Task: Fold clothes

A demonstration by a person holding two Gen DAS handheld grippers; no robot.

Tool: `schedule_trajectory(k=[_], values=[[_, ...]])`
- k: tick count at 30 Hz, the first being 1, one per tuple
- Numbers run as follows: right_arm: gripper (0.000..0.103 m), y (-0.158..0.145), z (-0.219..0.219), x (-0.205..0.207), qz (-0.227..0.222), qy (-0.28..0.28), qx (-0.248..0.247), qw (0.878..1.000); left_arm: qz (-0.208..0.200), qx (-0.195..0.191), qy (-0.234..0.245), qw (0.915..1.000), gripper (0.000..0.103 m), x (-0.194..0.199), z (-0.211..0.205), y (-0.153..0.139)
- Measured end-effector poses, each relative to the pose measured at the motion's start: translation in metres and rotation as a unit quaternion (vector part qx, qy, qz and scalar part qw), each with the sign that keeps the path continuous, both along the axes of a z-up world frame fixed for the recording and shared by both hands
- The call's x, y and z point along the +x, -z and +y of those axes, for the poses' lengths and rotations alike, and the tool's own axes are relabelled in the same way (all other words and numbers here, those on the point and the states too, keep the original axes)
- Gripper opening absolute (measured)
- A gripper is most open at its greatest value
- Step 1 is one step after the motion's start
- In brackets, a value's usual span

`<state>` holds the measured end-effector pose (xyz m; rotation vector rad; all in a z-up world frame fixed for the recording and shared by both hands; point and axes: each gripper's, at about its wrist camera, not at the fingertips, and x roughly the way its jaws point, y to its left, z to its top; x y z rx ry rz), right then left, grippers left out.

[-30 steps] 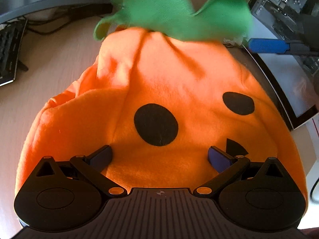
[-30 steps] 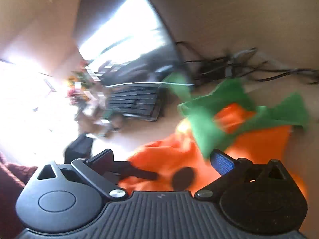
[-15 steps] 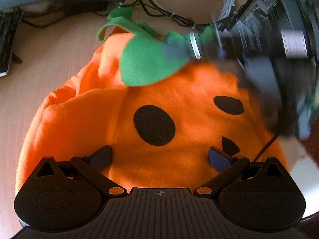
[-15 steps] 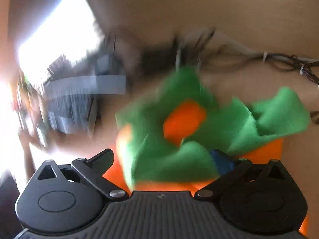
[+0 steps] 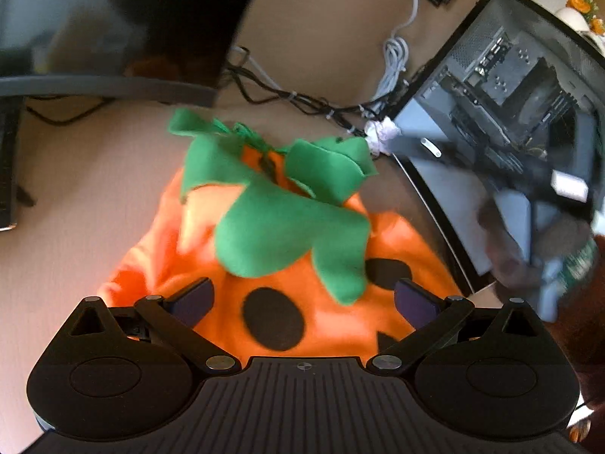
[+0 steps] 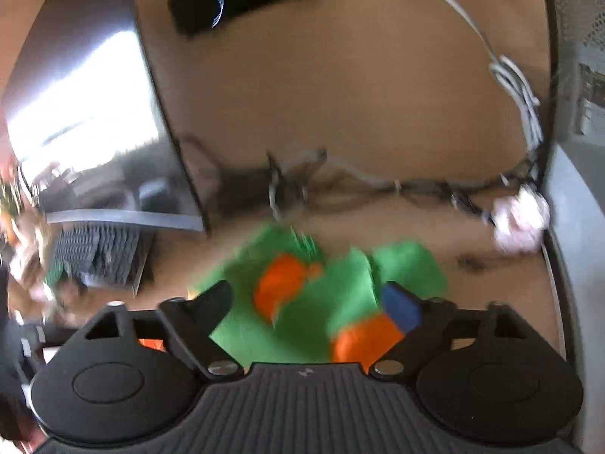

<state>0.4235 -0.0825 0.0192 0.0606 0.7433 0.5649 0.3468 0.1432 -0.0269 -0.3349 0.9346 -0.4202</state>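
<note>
An orange pumpkin costume (image 5: 211,265) with black face patches lies on the beige desk. Its green leaf collar (image 5: 287,234) is flopped forward over the orange front. My left gripper (image 5: 302,299) hovers open above the costume's near part, fingers wide apart and clear of the cloth. In the right wrist view the green collar (image 6: 332,295) and some orange cloth show between the fingers of my right gripper (image 6: 308,299). Its jaws are closing, and the pads do not visibly press the cloth. The picture is blurred there.
A dark monitor (image 5: 113,38) stands at the back left, with a keyboard (image 6: 102,253) under it. An open computer case (image 5: 510,94) rises on the right. Tangled cables (image 5: 302,102) run behind the costume. A blurred hand (image 5: 510,249) shows at the right edge.
The green collar has been brought from the far edge down over the orange front. The left gripper has lifted and tilted up. The right gripper's fingers stand closer together.
</note>
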Motion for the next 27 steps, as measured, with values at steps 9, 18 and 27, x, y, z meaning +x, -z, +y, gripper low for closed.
schedule_trajectory(k=[9,18,27], values=[[0.031,0.079,0.039,0.074,0.068,0.035,-0.082,0.994,0.081,-0.005,-0.022,0.9965,0.103,-0.021,-0.018,0.054],[0.005,0.0,-0.024,-0.015,-0.066,0.051,-0.124,0.989,0.09,-0.042,-0.043,0.9942,0.103,-0.021,-0.008,0.058],[0.012,-0.021,-0.047,-0.063,-0.068,0.055,-0.139,0.986,0.008,-0.015,0.016,0.9997,0.103,-0.008,-0.008,0.006]])
